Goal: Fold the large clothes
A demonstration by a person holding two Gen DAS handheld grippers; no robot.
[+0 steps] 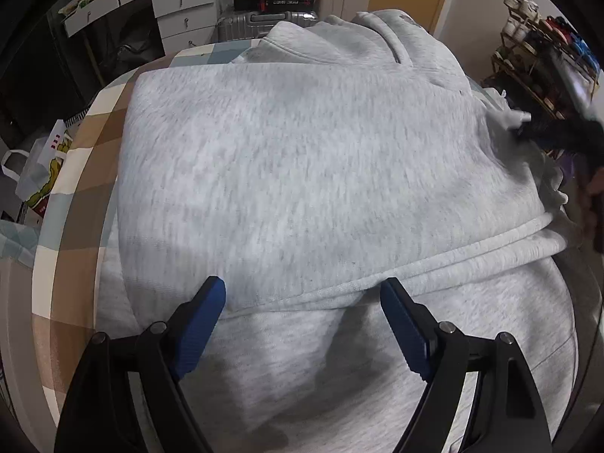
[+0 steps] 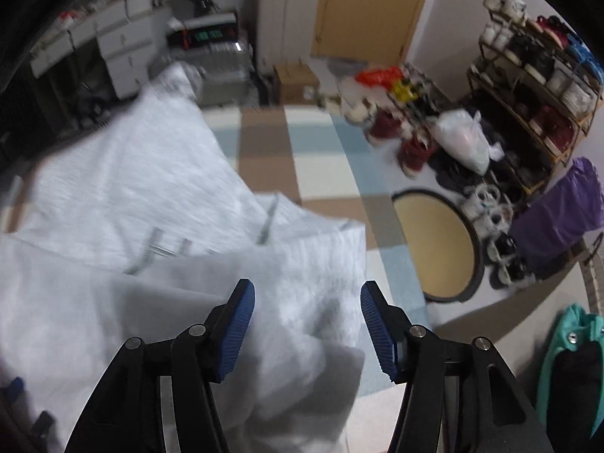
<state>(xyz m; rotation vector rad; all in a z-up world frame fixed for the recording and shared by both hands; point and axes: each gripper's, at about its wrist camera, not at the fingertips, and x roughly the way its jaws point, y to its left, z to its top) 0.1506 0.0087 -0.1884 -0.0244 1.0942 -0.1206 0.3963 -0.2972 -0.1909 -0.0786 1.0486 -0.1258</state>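
Observation:
A light grey hoodie [image 1: 302, 158] lies on a checked bedspread [image 1: 87, 143], its lower part folded up over the body so the hem [image 1: 434, 264] runs across the near side. My left gripper [image 1: 302, 294] is open just above that hem, holding nothing. My right gripper [image 2: 307, 298] is open over the hoodie's right edge [image 2: 188, 226], empty; that view is blurred. The right gripper also shows in the left wrist view [image 1: 536, 128] as a dark blurred shape at the hoodie's right side.
White drawers [image 1: 177, 3] and a silver suitcase [image 1: 264, 20] stand behind the bed. A shoe rack [image 2: 536, 75], bags [image 2: 460, 139], a round tan board [image 2: 438, 245] and a purple cloth [image 2: 566, 207] crowd the floor on the right.

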